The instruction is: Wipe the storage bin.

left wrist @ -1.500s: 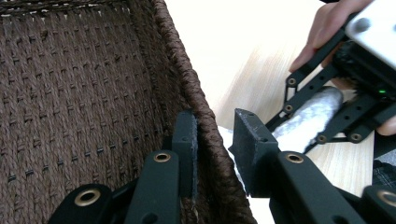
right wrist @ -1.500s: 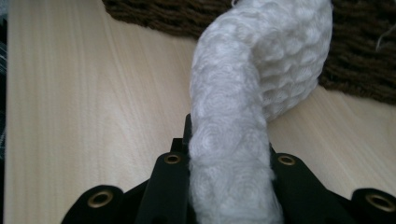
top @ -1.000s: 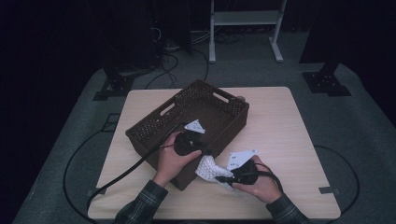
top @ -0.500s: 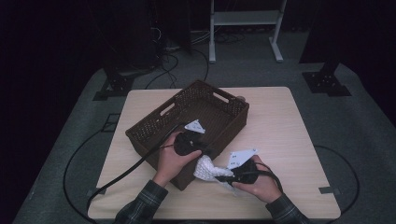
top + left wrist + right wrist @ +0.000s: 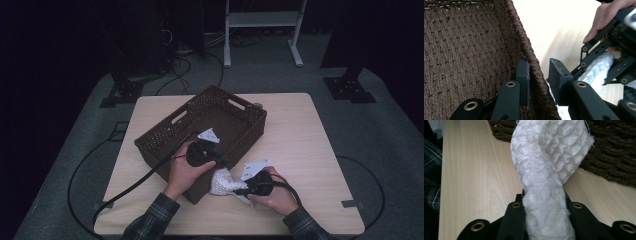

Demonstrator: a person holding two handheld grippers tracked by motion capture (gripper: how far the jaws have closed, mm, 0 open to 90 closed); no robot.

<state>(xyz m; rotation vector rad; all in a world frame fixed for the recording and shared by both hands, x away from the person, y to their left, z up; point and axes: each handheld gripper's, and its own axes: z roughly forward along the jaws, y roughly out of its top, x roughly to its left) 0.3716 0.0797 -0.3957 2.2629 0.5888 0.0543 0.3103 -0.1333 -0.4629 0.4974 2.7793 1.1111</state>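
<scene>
The right hand-held gripper [image 5: 545, 202] clamps a soft, light white cloth [image 5: 549, 170], best pinched mid-bunch, while the left hand-held gripper [image 5: 539, 75] straddles, seemingly gripping, the basket [image 5: 165, 132] wall at 9 o'clock.

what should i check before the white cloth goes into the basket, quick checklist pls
1. Right gripper has the white cloth: ok, jaws shut on its bunched middle.
2. Left gripper steadies the basket: ok, its jaws straddle the woven wall, one inside, one outside.
3. Cloth clear of the table: cannot tell, its lower end is hidden behind the hand.
4. Basket floor free: ok as far as it shows.
5. Path over the rim: not ok yet, the cloth sits low beside the near corner, close to the left gripper.
</scene>
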